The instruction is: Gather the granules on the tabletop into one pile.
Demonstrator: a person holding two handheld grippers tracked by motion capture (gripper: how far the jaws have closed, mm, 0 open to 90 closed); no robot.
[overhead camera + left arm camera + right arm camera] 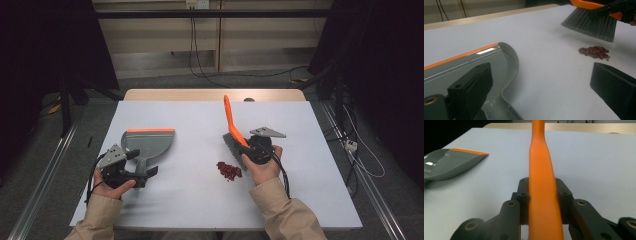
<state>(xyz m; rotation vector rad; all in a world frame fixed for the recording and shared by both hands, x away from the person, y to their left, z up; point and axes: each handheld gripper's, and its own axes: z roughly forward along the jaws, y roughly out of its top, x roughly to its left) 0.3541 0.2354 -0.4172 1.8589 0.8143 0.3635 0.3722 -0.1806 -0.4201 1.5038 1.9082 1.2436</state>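
A grey dustpan [149,141] with an orange lip lies flat at the left of the white table [200,205]. My left gripper [142,164] is at its handle with jaws wide apart; in the left gripper view the left gripper [541,68] straddles the dustpan [461,65] handle without pressing on it. My right gripper [252,145] is shut on the orange handle of a brush [229,112], seen up close as the brush handle [541,157] clamped in the right gripper [541,192]. Its grey bristles [591,25] hover just above and beyond a small pile of red beans [229,170].
The beans [595,51] lie between the two grippers, right of the dustpan [446,162]. A wooden table edge [215,94] runs behind the white surface. Cables [200,70] trail on the floor beyond, and dark stands flank both sides.
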